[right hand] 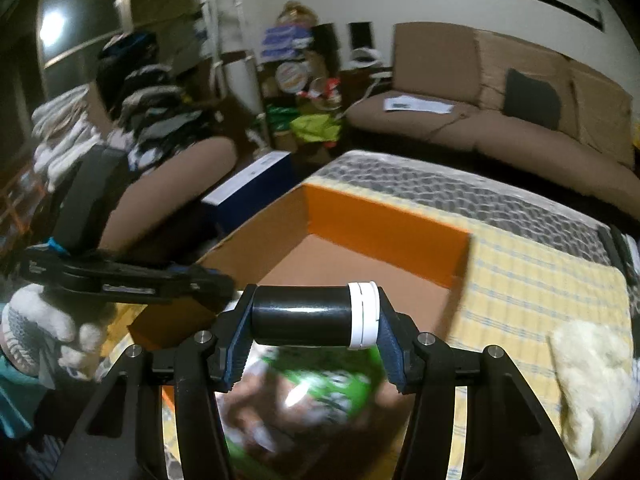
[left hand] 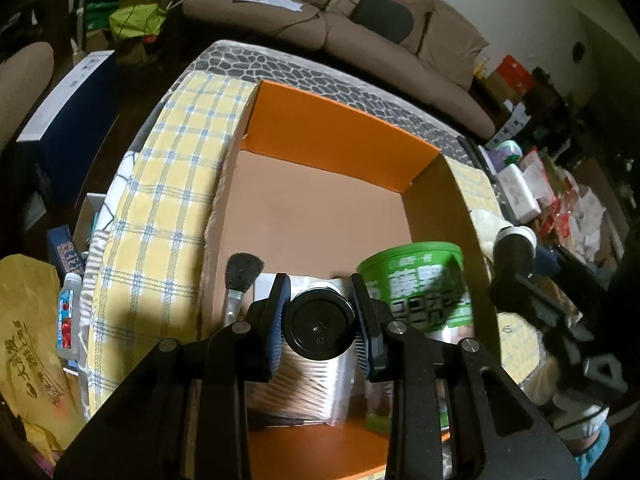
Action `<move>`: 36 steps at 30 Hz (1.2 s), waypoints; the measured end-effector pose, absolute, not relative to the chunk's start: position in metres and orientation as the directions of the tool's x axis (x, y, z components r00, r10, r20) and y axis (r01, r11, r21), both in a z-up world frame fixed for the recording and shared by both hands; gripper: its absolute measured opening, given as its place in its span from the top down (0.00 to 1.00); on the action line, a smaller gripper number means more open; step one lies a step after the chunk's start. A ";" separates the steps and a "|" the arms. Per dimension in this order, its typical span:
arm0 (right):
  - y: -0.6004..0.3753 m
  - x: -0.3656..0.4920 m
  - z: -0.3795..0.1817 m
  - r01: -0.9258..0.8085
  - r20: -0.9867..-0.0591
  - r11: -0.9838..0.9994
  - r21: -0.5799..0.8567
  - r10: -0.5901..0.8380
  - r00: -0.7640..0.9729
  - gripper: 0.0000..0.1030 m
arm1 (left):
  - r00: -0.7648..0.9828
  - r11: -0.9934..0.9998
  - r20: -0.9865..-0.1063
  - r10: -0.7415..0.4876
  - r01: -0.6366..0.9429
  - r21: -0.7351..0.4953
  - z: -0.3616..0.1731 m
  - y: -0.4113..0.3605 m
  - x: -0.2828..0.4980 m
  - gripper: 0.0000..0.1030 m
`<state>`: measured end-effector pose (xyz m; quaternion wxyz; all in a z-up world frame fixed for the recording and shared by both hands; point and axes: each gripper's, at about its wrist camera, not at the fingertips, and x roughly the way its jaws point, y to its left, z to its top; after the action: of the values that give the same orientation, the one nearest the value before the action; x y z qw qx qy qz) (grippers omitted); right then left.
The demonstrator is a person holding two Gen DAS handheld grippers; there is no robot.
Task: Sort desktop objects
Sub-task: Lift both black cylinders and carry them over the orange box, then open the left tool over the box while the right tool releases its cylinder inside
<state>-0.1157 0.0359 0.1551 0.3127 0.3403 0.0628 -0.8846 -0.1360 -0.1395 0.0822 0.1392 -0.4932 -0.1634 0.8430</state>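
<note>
Black jar [left hand: 320, 330], base stamped "02", sits clamped in left gripper [left hand: 320, 300]; right gripper [right hand: 314, 316] clamps white-capped black tube [right hand: 316, 315].

I see an orange box [left hand: 340, 128] with a tan floor, on a yellow cloth [left hand: 160, 184] checked in pale blue and white. My left gripper's [left hand: 319, 288] pads are blue around a black jar [left hand: 320, 326]. My right gripper [right hand: 314, 316] has a black, white-capped tube [right hand: 314, 316]. The tub [left hand: 416, 280] is green.

Dim indoor light, fisheye bending at dark corners; glare flares on the window [right hand: 52, 28]; right view smeared by motion blur.
</note>
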 end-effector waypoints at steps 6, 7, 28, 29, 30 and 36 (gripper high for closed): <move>-0.007 -0.115 0.137 0.675 -0.673 -0.735 0.070 -0.534 -0.512 0.46 | -0.477 -0.894 -0.775 0.414 -0.053 -0.445 0.077 -0.155 -0.138 0.73; -0.014 -0.115 0.133 0.687 -0.682 -0.724 0.065 -0.535 -0.499 0.46 | -0.477 -0.895 -0.776 0.412 -0.050 -0.444 0.076 -0.156 -0.139 0.73; -0.021 -0.110 0.085 0.762 -0.847 -0.637 -0.112 -0.340 -0.409 0.45 | -0.473 -0.904 -0.782 0.405 -0.077 -0.421 0.073 -0.145 -0.137 0.73; -0.022 -0.109 0.085 0.763 -0.847 -0.637 -0.109 -0.343 -0.407 0.45 | -0.472 -0.904 -0.782 0.407 -0.083 -0.420 0.073 -0.143 -0.137 0.73; -0.021 -0.109 0.085 0.764 -0.848 -0.636 -0.109 -0.342 -0.406 0.44 | -0.471 -0.903 -0.782 0.409 -0.087 -0.420 0.073 -0.141 -0.136 0.74; -0.026 -0.107 0.083 0.774 -0.853 -0.621 -0.126 -0.330 -0.404 0.44 | -0.478 -0.916 -0.788 0.389 -0.108 -0.387 0.074 -0.129 -0.135 0.72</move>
<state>-0.1071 -0.0261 0.0828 0.3470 0.4217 0.2634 -0.7953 -0.1351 -0.1289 0.0743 0.1464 -0.4894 -0.1436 0.8476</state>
